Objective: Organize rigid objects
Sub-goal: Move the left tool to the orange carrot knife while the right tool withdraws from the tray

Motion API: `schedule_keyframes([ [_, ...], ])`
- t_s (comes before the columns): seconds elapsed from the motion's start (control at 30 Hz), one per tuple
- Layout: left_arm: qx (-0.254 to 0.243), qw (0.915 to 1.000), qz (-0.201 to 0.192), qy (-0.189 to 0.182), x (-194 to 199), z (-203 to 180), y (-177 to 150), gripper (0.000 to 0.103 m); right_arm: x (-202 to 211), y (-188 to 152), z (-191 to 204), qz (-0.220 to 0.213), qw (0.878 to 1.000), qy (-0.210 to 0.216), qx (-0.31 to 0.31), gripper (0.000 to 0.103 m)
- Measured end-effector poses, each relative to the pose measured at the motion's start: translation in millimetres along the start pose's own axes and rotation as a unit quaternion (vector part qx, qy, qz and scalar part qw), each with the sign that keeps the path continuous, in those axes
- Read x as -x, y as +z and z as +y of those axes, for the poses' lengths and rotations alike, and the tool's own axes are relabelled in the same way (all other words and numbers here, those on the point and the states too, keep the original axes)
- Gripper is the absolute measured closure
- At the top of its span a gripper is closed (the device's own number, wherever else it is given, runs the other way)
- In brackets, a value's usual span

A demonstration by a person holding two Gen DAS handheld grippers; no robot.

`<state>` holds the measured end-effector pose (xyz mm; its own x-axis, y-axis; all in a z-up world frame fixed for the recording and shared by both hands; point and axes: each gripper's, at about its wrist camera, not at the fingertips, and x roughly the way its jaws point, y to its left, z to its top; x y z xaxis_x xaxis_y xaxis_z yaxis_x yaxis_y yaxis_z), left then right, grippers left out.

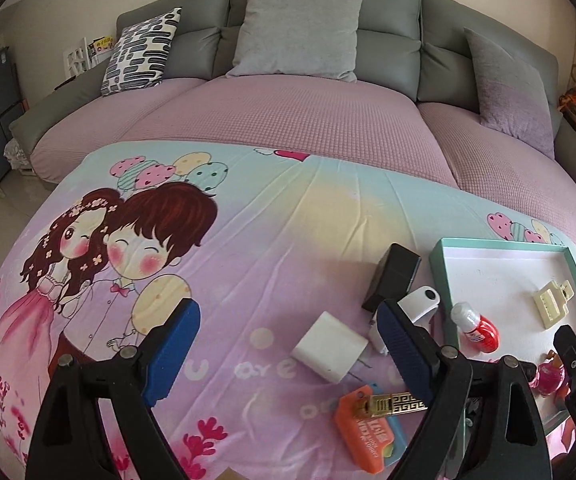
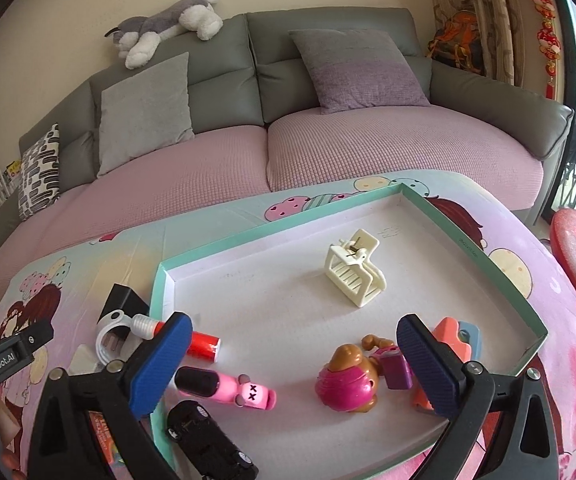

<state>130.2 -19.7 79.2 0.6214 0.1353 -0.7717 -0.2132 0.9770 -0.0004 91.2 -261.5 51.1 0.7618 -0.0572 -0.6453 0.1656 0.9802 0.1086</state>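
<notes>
right wrist alone shows black toy car (image 2: 208, 440).

Left gripper (image 1: 288, 344): black plastic arms, ribbed blue pads (image 1: 174, 356), round silver screws. Right gripper (image 2: 293, 364): same build; a black bar at far left lettered "GenRobot.AI".

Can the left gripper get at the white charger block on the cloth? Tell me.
Probably yes. The left gripper has its jaws open, and the white charger block lies between them on the cloth with nothing on top.

Tray (image 2: 467, 256) centre open; hair clip (image 2: 355, 273) and toys ring it
</notes>
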Motion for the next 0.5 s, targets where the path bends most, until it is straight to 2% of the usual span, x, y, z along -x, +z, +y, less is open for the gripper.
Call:
schedule_keyframes([
  [0.23, 0.028, 0.9993, 0.007, 0.023, 3.6, 37.3, -8.5, 0.013, -0.3, -5.6, 31.1, 0.012, 0.999, 0.031, 0.034, 0.0],
  [0.5, 0.016, 0.9991, 0.037, 0.011, 0.5, 46.5, -29.7, 0.013, -3.1, -12.8, 50.2, 0.024, 0.998, 0.033, 0.049, 0.0],
])
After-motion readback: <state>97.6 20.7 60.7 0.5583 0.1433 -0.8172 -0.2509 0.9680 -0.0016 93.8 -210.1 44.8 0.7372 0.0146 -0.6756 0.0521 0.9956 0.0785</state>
